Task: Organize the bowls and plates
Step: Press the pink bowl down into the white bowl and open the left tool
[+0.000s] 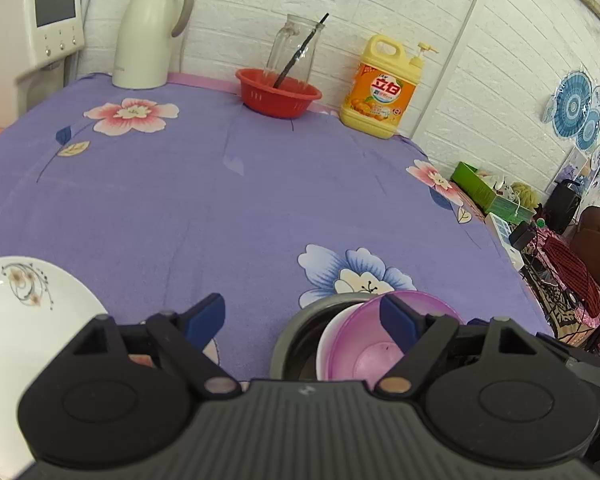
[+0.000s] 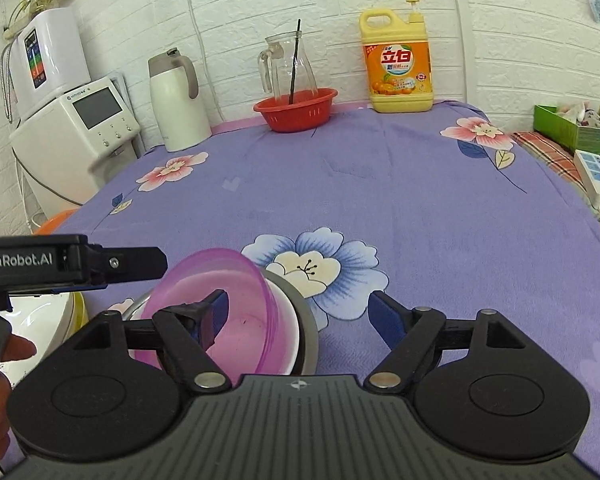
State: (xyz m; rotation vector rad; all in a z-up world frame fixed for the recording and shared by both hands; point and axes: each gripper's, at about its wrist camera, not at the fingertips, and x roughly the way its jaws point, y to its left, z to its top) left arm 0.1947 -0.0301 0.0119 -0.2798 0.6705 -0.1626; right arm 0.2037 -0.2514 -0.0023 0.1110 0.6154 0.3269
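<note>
Near the table's front edge, a see-through purple bowl point(image 2: 216, 304) sits tilted in a white bowl point(image 2: 288, 344) inside a metal bowl point(image 1: 300, 332). My left gripper point(image 1: 300, 320) and right gripper point(image 2: 300, 312) are both open, holding nothing. A white flowered plate point(image 1: 24, 312) lies left.

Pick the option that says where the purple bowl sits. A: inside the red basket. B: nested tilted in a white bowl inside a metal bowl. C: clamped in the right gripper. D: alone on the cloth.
B: the purple bowl leans inside a white bowl, itself in a metal bowl; the right gripper stands open.
</note>
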